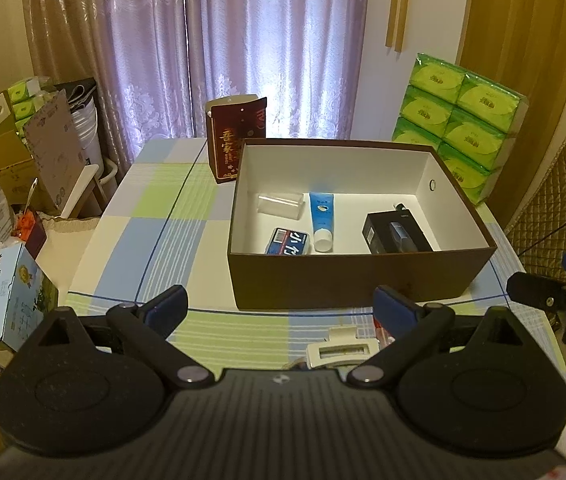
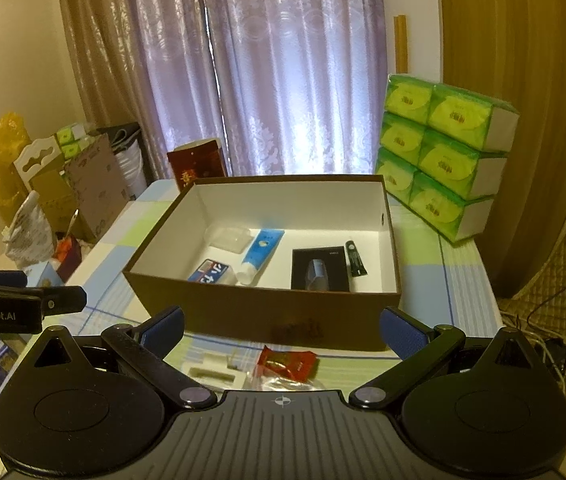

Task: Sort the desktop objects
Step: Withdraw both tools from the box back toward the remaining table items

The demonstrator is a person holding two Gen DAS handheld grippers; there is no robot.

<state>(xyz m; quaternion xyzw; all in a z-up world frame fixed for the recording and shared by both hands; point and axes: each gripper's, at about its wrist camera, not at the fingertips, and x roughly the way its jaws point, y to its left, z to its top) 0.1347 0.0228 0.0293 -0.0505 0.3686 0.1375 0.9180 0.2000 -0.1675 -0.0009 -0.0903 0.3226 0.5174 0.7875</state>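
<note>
Both my grippers, left [image 1: 279, 308] and right [image 2: 281, 330], hang with fingers spread, holding nothing. Ahead, the brown box [image 2: 267, 316] holds a blue tube [image 2: 261, 254], a black case [image 2: 319, 270] and a clear container [image 2: 229, 238]. Below my right fingers lie a red sachet [image 2: 287, 362] and what may be a white clip [image 2: 213, 374]. The checked tablecloth [image 1: 155, 236] runs to purple curtains [image 1: 243, 48]; green tissue packs [image 2: 443, 152] are stacked on the right.

place: home room
evidence: lilac lace curtains [image 1: 243, 48], checked tablecloth [image 1: 155, 216], stacked green tissue packs [image 2: 439, 152], wardrobe door [image 1: 415, 20], cardboard clutter [image 1: 43, 148]
</note>
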